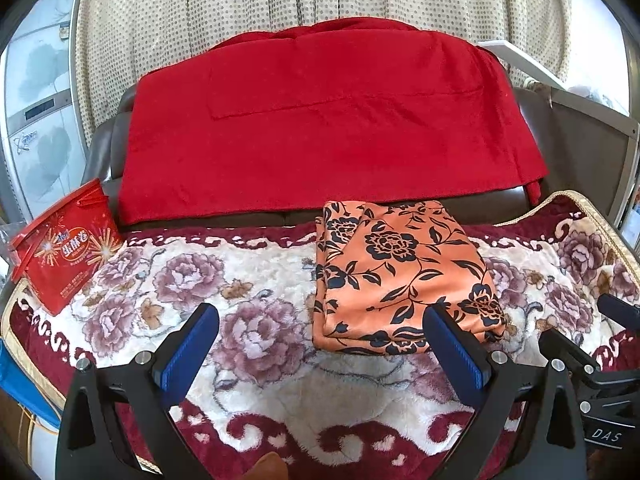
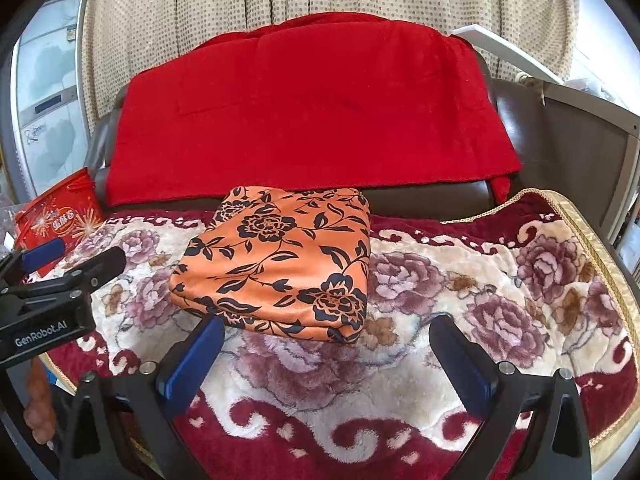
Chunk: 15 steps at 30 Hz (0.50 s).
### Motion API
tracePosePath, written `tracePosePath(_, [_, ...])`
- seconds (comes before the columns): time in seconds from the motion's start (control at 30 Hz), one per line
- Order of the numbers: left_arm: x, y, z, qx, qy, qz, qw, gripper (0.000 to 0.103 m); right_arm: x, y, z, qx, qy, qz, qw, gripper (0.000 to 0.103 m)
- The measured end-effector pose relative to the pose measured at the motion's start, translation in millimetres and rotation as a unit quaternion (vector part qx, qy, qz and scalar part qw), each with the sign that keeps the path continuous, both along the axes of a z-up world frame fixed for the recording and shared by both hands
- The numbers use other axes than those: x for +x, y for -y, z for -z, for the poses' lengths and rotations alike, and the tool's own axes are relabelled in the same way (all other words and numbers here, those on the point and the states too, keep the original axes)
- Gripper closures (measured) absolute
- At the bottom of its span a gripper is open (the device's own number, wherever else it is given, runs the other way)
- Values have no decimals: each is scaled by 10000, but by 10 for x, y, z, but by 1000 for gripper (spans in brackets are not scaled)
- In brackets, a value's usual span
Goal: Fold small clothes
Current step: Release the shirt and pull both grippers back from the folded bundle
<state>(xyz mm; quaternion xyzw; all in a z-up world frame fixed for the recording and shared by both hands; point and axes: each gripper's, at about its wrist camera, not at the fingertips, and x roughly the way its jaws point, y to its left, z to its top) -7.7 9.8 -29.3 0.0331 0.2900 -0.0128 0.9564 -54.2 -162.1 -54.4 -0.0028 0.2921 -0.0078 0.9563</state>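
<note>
fold looked all but finished

the orange satin cloth with black flowers lay as a compact, layered rectangle on the plush floral blanket, just ahead of both tools. the left gripper and the right gripper hung spread wide, grasping nothing. judging by this, little remained beyond tidying.

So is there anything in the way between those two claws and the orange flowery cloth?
Nothing visible. The folded orange cloth lies on the floral blanket, and only bare blanket separates it from the open right gripper and the open left gripper. The red box sits far off to the left.
</note>
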Motion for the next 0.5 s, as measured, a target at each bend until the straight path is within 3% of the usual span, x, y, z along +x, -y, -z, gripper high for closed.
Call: tracePosePath(0.5, [132, 45, 65, 13, -59, 13, 10000, 2, 146, 24, 42, -8, -26, 9, 10000, 0])
